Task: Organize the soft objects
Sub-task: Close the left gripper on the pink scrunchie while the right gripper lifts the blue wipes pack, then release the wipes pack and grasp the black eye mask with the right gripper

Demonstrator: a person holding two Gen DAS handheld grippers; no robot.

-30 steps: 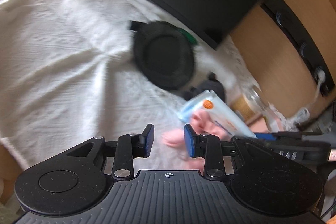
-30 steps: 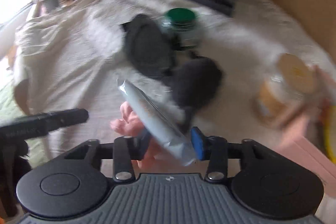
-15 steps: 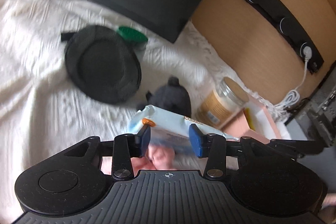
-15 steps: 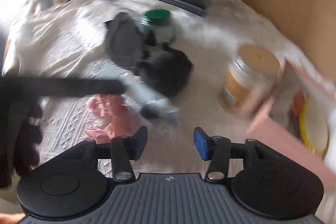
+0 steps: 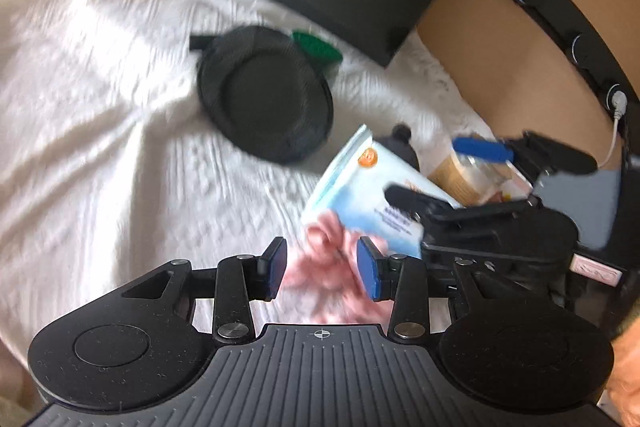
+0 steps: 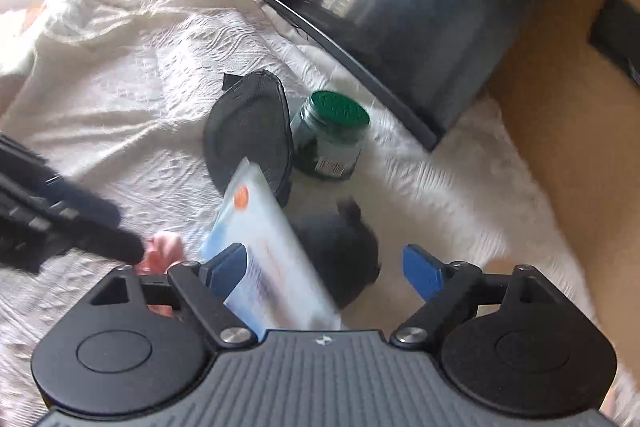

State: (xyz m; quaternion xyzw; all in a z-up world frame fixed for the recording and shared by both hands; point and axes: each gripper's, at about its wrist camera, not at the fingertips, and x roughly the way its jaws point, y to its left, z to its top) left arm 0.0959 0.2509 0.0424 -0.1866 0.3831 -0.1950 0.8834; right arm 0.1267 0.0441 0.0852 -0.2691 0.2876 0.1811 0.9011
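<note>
Soft goods on the white bedspread [image 5: 100, 131], both my tongs over them.

My left gripper [image 5: 322, 269] stood open astride the pink cloth [image 5: 332, 267]; my right gripper [image 6: 326, 269] gaped wide, the pale blue wipes packet [image 6: 264, 247] tilted against its left finger. Black round pouch [image 6: 248, 135] beside green-lidded jar [image 6: 332, 135]; dark plush [image 6: 340, 243] near.

left claw [image 5: 321, 269]: jaws apart | right claw [image 6: 326, 273]: jaws wide apart
</note>
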